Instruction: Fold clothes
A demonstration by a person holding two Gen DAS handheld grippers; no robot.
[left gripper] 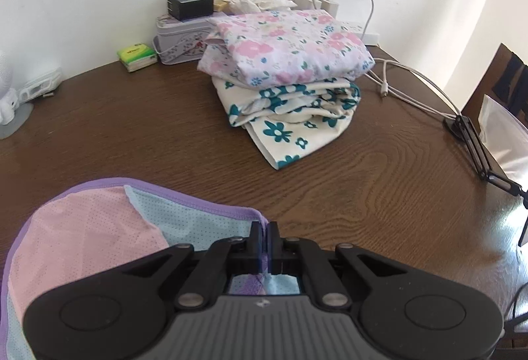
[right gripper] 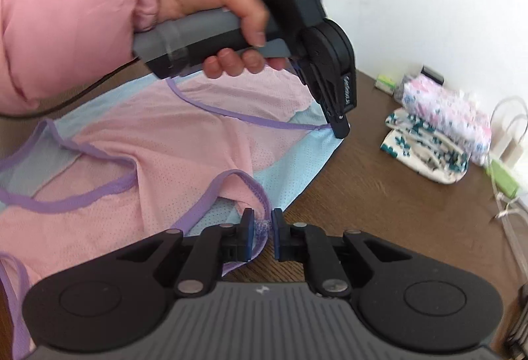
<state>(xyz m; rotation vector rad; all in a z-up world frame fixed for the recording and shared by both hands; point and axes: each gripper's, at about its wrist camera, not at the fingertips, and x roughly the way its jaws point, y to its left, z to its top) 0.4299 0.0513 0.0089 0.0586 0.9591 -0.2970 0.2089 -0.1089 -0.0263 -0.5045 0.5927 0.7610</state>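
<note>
Two claws hold the pink and blue top by its purple edge, ready to fold it.

The brown table (left gripper: 132, 129) holds everything. The mesh top (right gripper: 158, 135) lies spread on the near side, and this looks like an early fold. The stack of folded flowery clothes (left gripper: 287, 69) sits well apart at the back. The left gripper (left gripper: 264, 229) is closed tight on the top's purple trim. The right gripper (right gripper: 263, 221) is a little open, with trim between its fingers, so it may not grip yet. Next, I think it should close, then both lift together. The flowery tin (left gripper: 183, 41) is shut, so I cannot tell what is inside.
</note>
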